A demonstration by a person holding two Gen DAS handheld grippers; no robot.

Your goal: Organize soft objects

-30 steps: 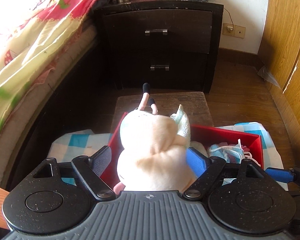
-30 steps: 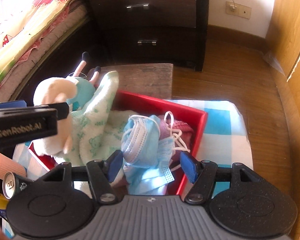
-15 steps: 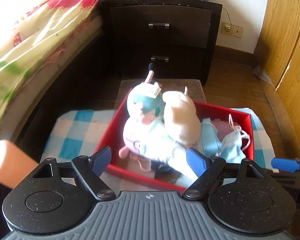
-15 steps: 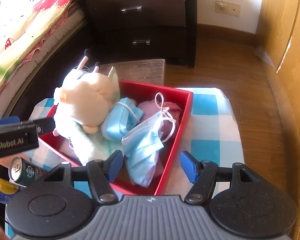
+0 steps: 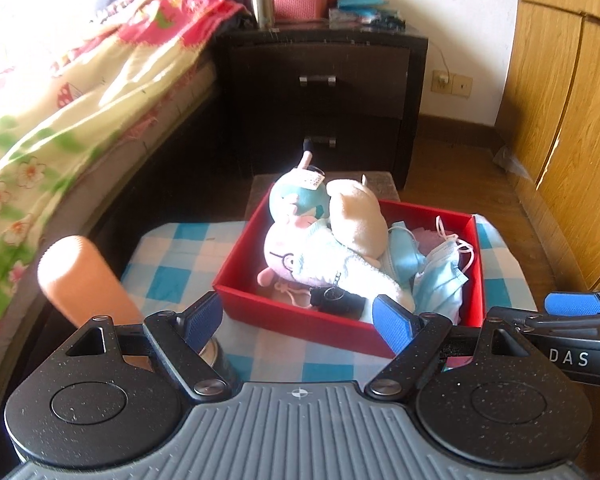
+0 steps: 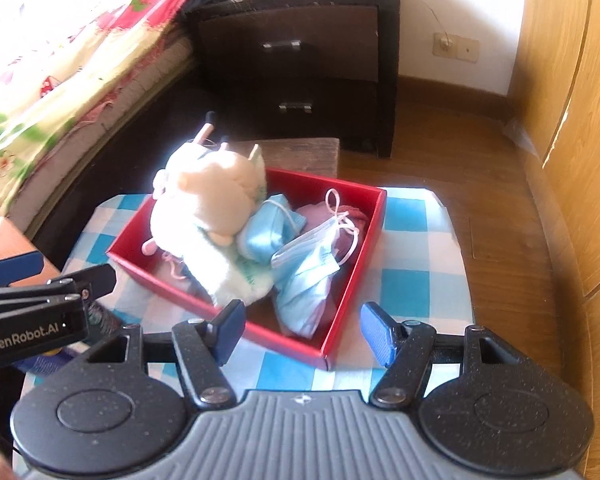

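Observation:
A red box (image 5: 300,322) (image 6: 352,280) sits on a blue-and-white checked cloth (image 5: 180,248) (image 6: 416,248). In it lie a cream plush toy (image 5: 358,216) (image 6: 216,196), a pink and teal plush (image 5: 296,236), a pale towel (image 5: 364,276) (image 6: 236,276) and blue face masks (image 5: 440,276) (image 6: 308,272). My left gripper (image 5: 300,320) is open and empty, held back from the box's near side. My right gripper (image 6: 304,330) is open and empty, near the box's front corner.
A dark nightstand (image 5: 324,80) (image 6: 300,60) stands behind the box, with a small wooden stool (image 6: 300,152) in front of it. A bed with a floral quilt (image 5: 60,100) runs along the left. A wooden wardrobe (image 5: 572,120) is on the right. An orange cylinder (image 5: 84,280) stands at the cloth's left.
The left gripper let go of the plush toys, which now lie in the red box. Both grippers have pulled back and up from the box.

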